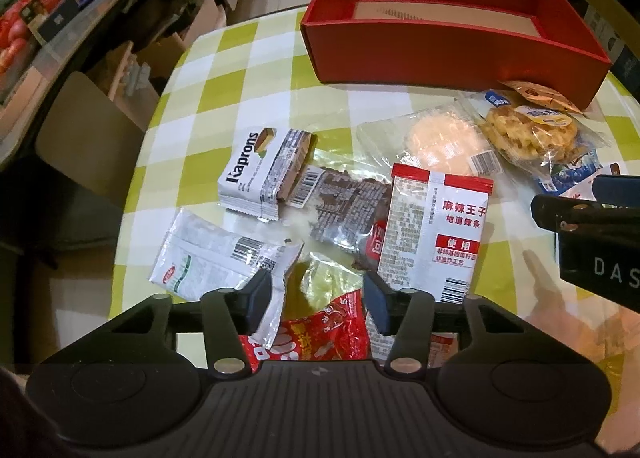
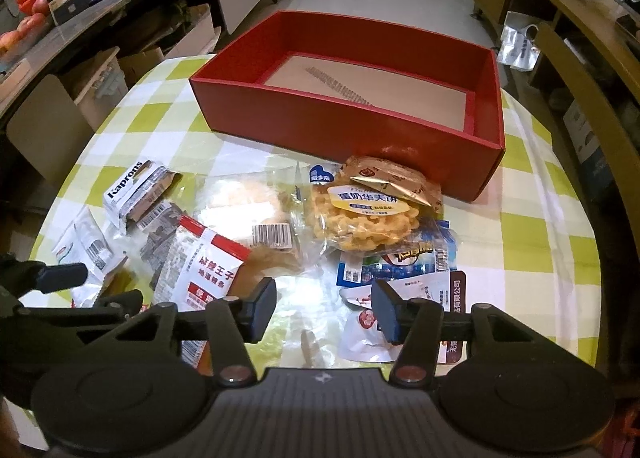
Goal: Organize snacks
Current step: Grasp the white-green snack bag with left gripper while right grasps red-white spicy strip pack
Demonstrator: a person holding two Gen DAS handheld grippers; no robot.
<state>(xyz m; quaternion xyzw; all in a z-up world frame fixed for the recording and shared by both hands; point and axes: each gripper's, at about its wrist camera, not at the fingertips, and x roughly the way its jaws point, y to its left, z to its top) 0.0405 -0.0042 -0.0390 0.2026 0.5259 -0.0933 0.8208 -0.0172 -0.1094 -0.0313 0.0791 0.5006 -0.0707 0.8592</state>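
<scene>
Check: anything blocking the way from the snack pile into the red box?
Nothing visible. The red box is open-topped and holds no snacks; the waffle pack lies against its near wall, so packets must clear that wall.

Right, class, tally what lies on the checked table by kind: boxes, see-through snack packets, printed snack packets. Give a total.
Red box: 1
See-through packets: 3 (dark strips, pale cracker, waffle)
Printed packets: 7 (Kaprons, white, red-white, red, blue, gold, white-red)
Total: 11
</scene>
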